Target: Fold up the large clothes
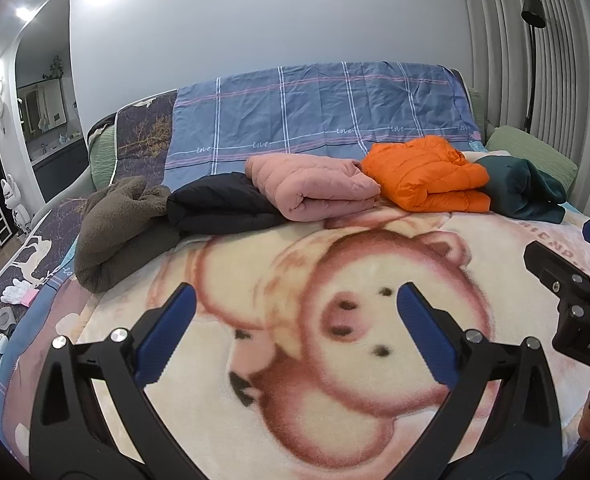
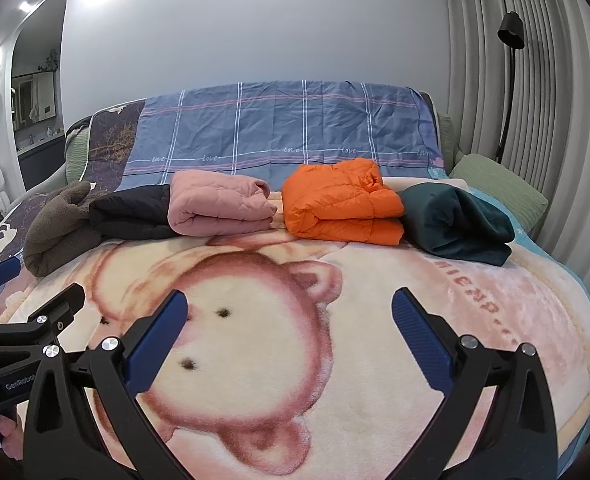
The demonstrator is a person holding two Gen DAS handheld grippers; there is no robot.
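Both the left gripper (image 1: 297, 320) and right gripper (image 2: 289, 326) hang released, empty; grabbing the brown fleece (image 1: 123, 228) carelessly could topple the neighbouring black jacket (image 1: 219, 208).

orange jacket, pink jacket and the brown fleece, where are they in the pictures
orange jacket (image 2: 341, 204), right wrist view, middle of its folded top layer
pink jacket (image 2: 215, 208), right wrist view, centre of the quilted top
brown fleece (image 1: 123, 228), left wrist view, middle of the crumpled heap

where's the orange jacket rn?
Folded orange jacket lies at the far side of the bed, between the pink jacket and the dark green garment.
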